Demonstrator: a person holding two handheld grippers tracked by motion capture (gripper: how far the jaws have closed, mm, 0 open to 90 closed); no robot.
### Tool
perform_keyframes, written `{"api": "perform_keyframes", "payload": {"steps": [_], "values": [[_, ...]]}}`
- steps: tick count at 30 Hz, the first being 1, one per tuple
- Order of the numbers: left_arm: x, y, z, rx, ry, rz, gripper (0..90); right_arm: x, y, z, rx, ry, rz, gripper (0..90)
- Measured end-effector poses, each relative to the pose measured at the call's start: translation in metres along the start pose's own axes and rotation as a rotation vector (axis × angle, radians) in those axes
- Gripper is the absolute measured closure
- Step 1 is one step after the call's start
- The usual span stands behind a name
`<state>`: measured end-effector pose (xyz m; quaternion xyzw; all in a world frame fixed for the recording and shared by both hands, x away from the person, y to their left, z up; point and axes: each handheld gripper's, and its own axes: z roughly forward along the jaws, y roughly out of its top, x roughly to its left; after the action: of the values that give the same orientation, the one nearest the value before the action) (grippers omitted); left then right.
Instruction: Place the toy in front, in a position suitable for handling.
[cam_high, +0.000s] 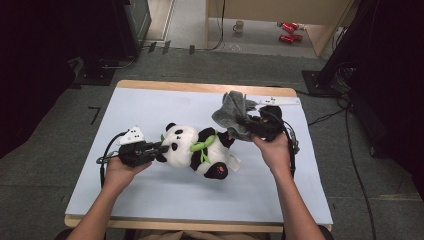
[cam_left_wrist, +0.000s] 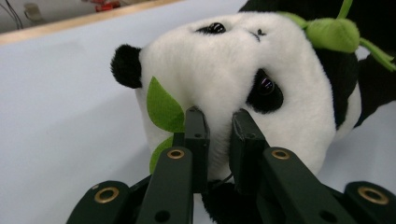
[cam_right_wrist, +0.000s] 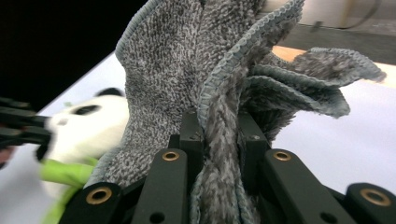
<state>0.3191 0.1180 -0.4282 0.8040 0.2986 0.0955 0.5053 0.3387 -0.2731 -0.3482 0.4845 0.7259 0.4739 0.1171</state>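
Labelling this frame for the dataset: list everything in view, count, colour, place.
plush panda: 1, white and black with green leaves, lying on its back mid-table
cloth: 1, grey, bunched and lifted off the table's far right part
table: 1, pale blue top with wooden edge
mug: 1, light, on the floor beyond the table
red items: 2, red, on the floor right of the mug; too small to identify
cables: several, black, on the floor at right
left tongs: 1, black, shut on the plush panda's head
right tongs: 1, black, shut on the cloth
forearms: 2, entering from the bottom edge
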Motion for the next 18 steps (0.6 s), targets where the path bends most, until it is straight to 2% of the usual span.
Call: {"api": "perform_keyframes", "payload": {"steps": [3, 7, 10, 15, 18], "values": [[-0.002, 0.004, 0.002, -0.009, -0.009, -0.013, 81.0, 0.017, 0.014, 0.008, 0.023, 0.032, -0.033, 77.8], [0.0, 0.006, 0.004, 0.01, -0.015, -0.033, 81.9, 0.04, 0.031, 0.027, 0.07, 0.082, -0.075, 77.8], [0.002, 0.004, 0.005, 0.028, -0.021, -0.044, 81.9, 0.056, 0.041, 0.046, 0.111, 0.114, -0.102, 77.9], [0.004, 0.001, 0.005, 0.036, -0.013, -0.04, 81.4, 0.083, 0.056, 0.08, 0.167, 0.176, -0.137, 77.9], [0.002, 0.002, 0.006, 0.029, -0.008, -0.036, 81.8, 0.1, 0.06, 0.1, 0.208, 0.19, -0.166, 77.9]]}}
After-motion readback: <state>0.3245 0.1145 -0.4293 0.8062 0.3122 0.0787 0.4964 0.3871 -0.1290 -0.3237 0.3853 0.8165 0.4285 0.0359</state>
